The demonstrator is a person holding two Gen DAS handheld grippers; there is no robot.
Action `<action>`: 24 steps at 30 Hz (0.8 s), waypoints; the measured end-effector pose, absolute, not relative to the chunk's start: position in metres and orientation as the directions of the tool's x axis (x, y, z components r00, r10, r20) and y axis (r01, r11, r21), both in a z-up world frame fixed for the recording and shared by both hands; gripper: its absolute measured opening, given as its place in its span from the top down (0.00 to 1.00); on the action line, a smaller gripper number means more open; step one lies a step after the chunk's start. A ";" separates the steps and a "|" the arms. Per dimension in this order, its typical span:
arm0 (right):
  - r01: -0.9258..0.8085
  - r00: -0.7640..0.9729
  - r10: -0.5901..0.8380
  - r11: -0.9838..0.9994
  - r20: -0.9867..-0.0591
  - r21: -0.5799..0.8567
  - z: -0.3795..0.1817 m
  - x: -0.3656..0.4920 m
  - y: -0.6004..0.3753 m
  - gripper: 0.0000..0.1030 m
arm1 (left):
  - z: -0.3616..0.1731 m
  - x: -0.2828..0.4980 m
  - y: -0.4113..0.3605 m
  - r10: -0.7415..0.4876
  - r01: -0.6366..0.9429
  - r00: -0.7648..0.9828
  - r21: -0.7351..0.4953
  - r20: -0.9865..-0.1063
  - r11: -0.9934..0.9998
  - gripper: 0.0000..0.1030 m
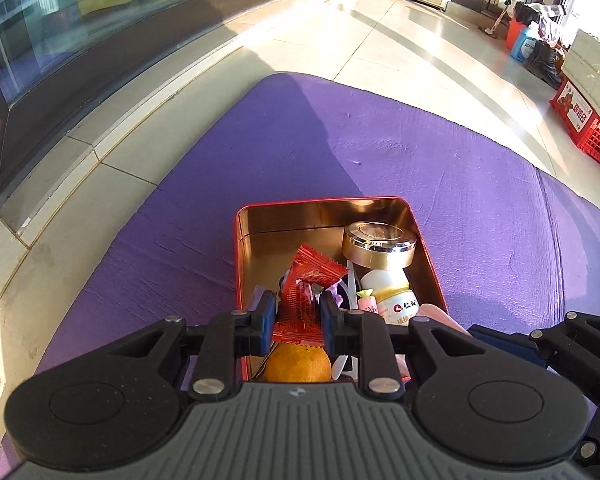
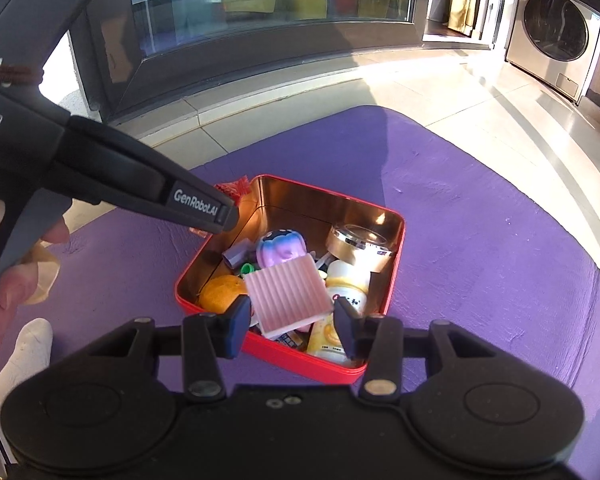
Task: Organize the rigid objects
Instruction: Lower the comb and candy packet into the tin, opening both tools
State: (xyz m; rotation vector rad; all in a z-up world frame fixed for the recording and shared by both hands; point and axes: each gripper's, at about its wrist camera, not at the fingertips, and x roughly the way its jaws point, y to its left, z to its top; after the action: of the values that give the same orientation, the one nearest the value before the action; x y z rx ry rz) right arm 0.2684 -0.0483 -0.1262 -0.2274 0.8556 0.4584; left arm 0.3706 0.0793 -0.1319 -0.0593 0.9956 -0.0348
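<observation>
Left gripper (image 1: pixel 297 322) fingers clamp red wrapper (image 1: pixel 306 296) over tin (image 1: pixel 424 248) | right gripper (image 2: pixel 292 330) fingers wide at near rim

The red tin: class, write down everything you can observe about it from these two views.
The red tin is a square, open-topped metal box with rounded corners, red outside and shiny gold inside. It sits flat on the purple mat, no lid on it. Inside lie an orange, a gold-lidded jar, a white bottle, a pink ribbed block and a purple toy. The left gripper holds a red wrapper above it; the right gripper hovers open over its near side.
</observation>
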 end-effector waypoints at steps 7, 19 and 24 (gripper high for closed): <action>-0.481 0.544 0.292 0.877 -0.786 -0.007 -0.149 0.289 -0.042 0.58 | -0.160 0.398 0.080 -0.048 -0.006 0.515 -0.060 -0.856 0.998 0.78; -0.480 0.520 0.284 0.877 -0.805 0.000 -0.176 0.310 -0.035 0.58 | -0.190 0.426 0.080 -0.046 -0.016 0.487 -0.062 -0.872 0.998 0.78; -0.471 0.513 0.265 0.882 -0.816 -0.010 -0.184 0.315 -0.035 0.57 | -0.194 0.431 0.077 -0.055 -0.006 0.489 -0.067 -0.871 0.998 0.78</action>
State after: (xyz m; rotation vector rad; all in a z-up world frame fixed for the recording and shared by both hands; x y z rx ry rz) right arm 0.3153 -0.0351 -0.1844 -0.2431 0.9329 0.4473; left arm 0.4307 0.0769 -0.1942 -0.0632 1.0598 -0.0302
